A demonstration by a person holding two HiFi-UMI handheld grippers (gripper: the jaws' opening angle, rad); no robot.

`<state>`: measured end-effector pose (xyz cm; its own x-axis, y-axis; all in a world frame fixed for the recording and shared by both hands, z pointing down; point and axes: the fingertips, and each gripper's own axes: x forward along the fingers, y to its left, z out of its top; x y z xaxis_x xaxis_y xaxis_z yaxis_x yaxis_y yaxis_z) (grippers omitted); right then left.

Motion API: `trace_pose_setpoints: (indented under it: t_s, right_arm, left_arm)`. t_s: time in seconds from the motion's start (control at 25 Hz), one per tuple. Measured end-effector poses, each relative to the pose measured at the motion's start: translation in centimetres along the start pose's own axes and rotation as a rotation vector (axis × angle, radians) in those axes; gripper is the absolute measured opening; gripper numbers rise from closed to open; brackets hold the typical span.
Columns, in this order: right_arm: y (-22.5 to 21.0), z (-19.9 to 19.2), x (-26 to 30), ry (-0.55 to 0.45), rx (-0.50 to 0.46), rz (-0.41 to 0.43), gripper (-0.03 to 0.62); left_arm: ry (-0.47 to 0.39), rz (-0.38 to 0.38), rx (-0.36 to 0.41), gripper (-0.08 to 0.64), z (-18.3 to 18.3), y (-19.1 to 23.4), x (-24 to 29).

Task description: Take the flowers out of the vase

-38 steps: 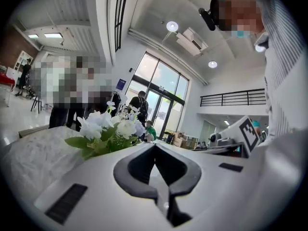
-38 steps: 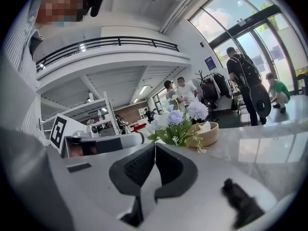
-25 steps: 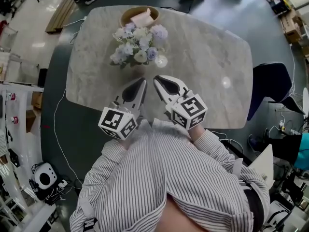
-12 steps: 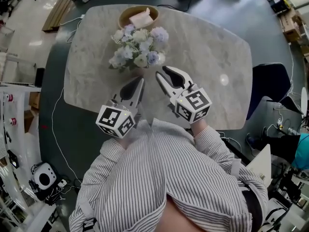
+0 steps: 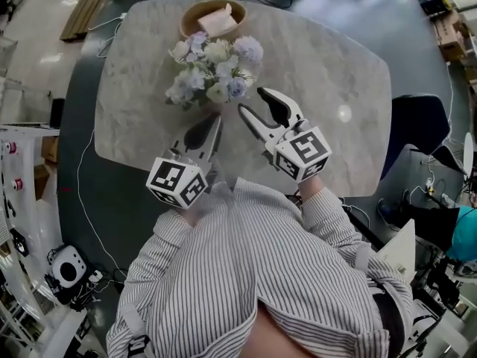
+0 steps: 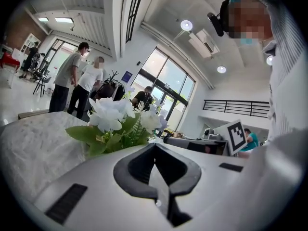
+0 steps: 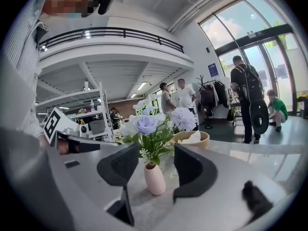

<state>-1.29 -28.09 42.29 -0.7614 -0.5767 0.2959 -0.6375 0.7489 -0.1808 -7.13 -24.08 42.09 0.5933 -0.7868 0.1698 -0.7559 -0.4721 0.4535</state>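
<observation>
A bunch of white, lilac and blue flowers (image 5: pixel 212 69) stands in a small pink vase (image 7: pixel 155 179) on the marble table (image 5: pixel 328 66). In the head view the blooms hide the vase. My right gripper (image 5: pixel 257 104) is just right of the bunch, open; its jaws have just been opening and nothing is between them. In the right gripper view the vase and flowers (image 7: pixel 149 126) show through the gap of the gripper (image 7: pixel 156 166), a little ahead. My left gripper (image 5: pixel 212 127) is shut and empty, pointing at the bunch from the near side. The flowers (image 6: pixel 118 121) rise beyond its closed tips (image 6: pixel 155 148).
A wooden bowl (image 5: pixel 214 17) with a pale pink thing in it sits behind the flowers, near the far table edge. A dark chair (image 5: pixel 417 129) stands at the table's right. Several people stand in the room beyond.
My right gripper's jaws have opened from shut and it has moved forward, closer to the flowers. The left gripper has crept a little forward and stays shut.
</observation>
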Motion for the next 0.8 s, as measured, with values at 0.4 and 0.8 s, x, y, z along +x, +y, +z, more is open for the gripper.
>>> trace_pose_setpoints:
  t_s: [0.4,0.8]
  right_arm:
    - [0.0,0.2,1.8,0.009,-0.082,0.021,0.27]
    - [0.4,1.3,3.3,-0.013,-0.195,0.046,0.272]
  left_arm:
    - [0.015,0.005,-0.015,0.012,-0.1,1.4,0.9]
    - [0.037,-0.002,-0.029,0.012,-0.4,2.3,1.6]
